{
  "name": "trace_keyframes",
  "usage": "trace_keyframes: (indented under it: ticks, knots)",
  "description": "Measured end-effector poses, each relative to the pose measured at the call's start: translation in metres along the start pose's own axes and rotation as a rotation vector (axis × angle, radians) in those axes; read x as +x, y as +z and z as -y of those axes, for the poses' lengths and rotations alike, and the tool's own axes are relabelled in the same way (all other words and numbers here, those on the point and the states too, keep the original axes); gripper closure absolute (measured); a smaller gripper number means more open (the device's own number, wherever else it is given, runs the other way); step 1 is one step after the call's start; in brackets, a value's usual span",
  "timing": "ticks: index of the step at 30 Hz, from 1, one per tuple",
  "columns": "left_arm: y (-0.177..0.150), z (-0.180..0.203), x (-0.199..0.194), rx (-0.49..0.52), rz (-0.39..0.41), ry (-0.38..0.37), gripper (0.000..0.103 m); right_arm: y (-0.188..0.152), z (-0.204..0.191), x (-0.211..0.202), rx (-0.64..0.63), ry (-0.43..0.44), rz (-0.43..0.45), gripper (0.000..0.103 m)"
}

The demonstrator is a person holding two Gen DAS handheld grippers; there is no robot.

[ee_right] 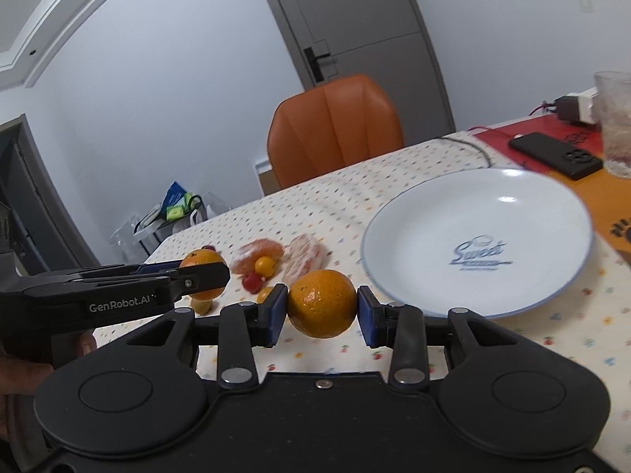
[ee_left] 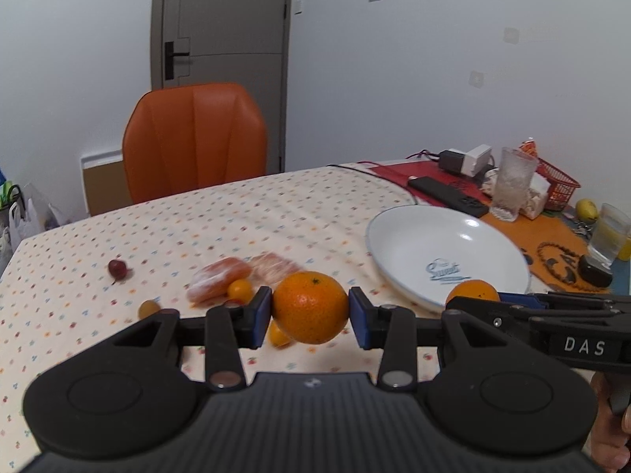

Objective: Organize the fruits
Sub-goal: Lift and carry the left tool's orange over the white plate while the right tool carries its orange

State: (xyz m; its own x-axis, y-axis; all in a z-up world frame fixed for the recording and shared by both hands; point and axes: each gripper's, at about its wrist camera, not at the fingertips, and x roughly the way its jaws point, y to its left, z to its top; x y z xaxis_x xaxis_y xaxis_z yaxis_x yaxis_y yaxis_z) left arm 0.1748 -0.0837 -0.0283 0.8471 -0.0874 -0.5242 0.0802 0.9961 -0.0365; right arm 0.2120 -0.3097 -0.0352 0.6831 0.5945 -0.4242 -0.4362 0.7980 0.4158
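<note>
I am gripping one round, pebbled-skin orange (ee_left: 310,307) between the blue pads of my left gripper (ee_left: 310,311), held clear above the table. My right gripper (ee_right: 322,309) is clamping a second orange (ee_right: 322,303) of the same dimpled rind, with its jaws narrow and the pads pressing on both flanks. Taking the white plate (ee_right: 512,299) as landmark: it is a shallow, glossy ceramic round with a thin blue rim and blue script in its well, and it is holding nothing. My right-hand orange is hanging just beside its near-left rim; my left-hand orange is sitting further left of it. Left of the plate, two peeled citrus pieces (ee_right: 276,256) with pale pith are lying on the dotted cotton tablecloth (ee_left: 197,220), with small smooth yellow (ee_right: 265,266) and red tomatoes (ee_right: 252,282) near them. Beyond the plate, a textured clear glass (ee_left: 512,185) is standing beside a black phone (ee_left: 449,195).
</note>
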Motion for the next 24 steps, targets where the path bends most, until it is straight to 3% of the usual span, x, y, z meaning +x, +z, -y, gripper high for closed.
trace_keyframes:
  ticks: [24]
  knots:
    - [0.018,0.082,0.018,0.078,0.023,-0.111,0.063,0.013,0.062,-0.043,0.047,-0.102,0.1,0.067]
